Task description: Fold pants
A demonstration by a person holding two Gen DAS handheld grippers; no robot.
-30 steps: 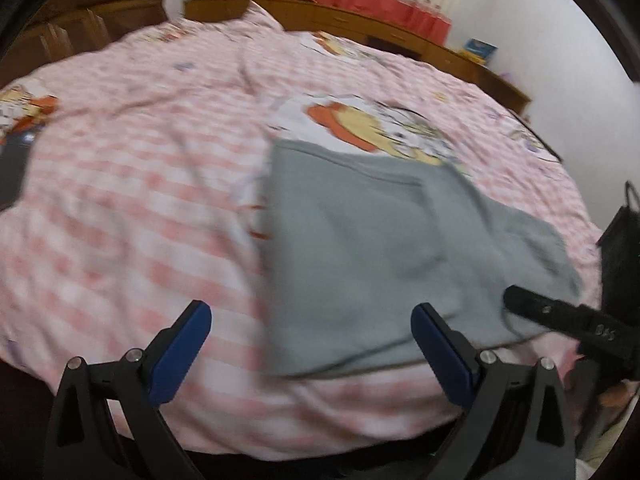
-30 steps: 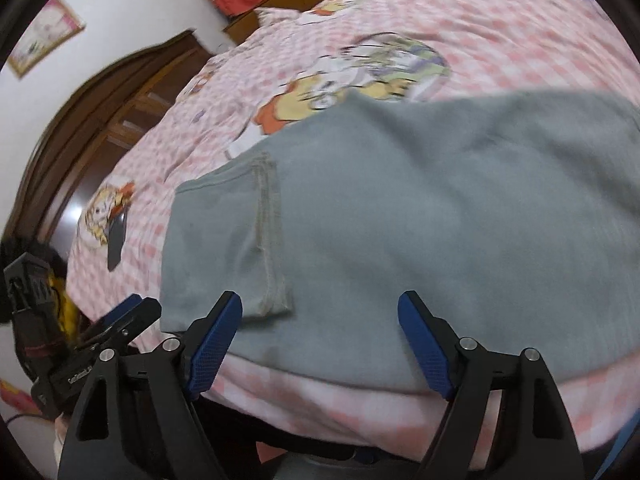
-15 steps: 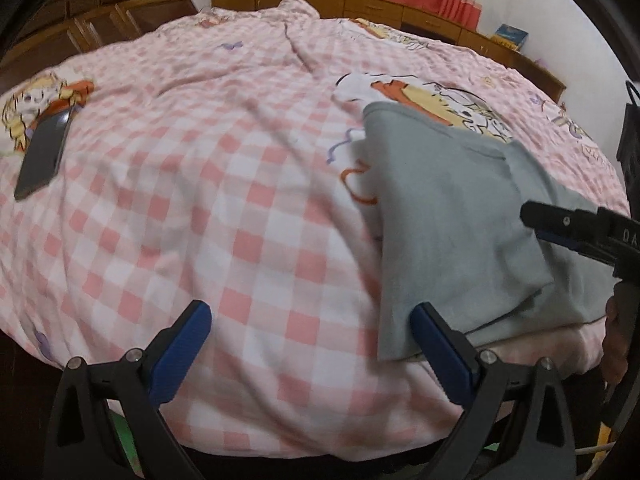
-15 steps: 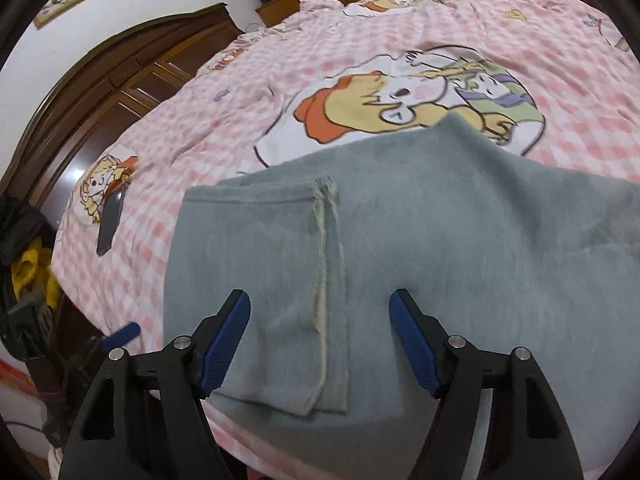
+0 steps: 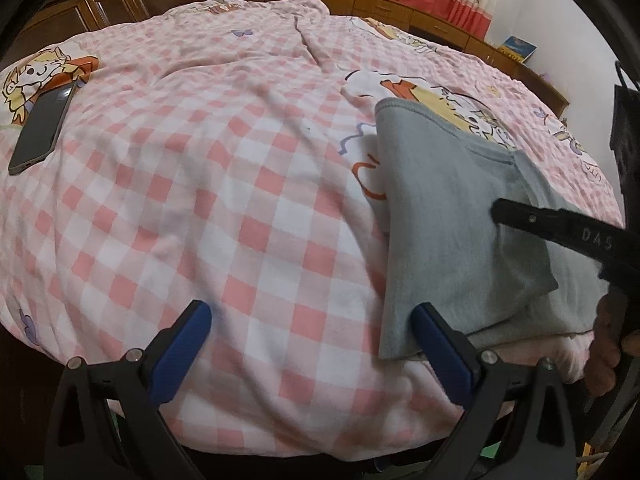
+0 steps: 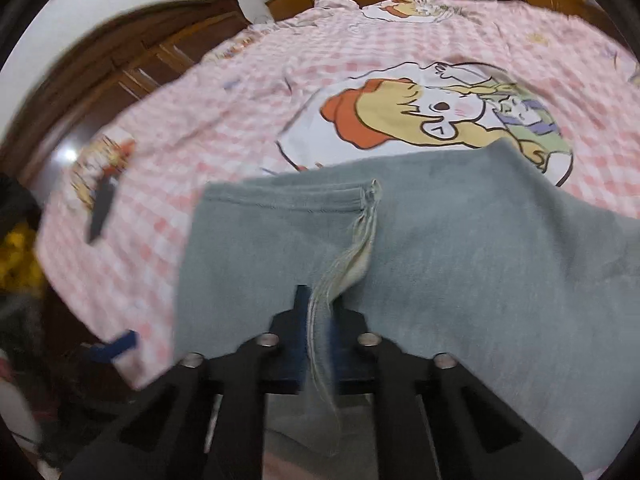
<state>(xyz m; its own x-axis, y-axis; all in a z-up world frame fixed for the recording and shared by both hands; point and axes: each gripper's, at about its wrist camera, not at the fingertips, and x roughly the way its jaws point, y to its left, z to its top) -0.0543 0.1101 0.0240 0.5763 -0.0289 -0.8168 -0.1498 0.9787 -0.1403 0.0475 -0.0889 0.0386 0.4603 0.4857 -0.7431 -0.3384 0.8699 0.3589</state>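
The grey pants [image 5: 448, 216] lie folded on the pink checked bedspread, near the bed's front edge. In the right wrist view the pants [image 6: 460, 240] fill the foreground. My right gripper [image 6: 320, 312] is shut on the pants' near edge, where a pale seam bunches up between the blue pads. It also shows in the left wrist view [image 5: 560, 228] as a black arm over the pants. My left gripper [image 5: 310, 344] is open and empty above the bedspread, its right finger [image 5: 436, 344] at the pants' left corner.
A dark phone [image 5: 40, 128] lies on the bedspread [image 5: 200, 184] at the far left. Wooden cabinets [image 5: 400, 4] and red curtains stand behind the bed. A dark wooden wardrobe [image 6: 120, 68] stands to the left.
My right gripper has closed on the near edge of the pants and pinched the seam. The left gripper has shifted left, away from the pants, and stays open.
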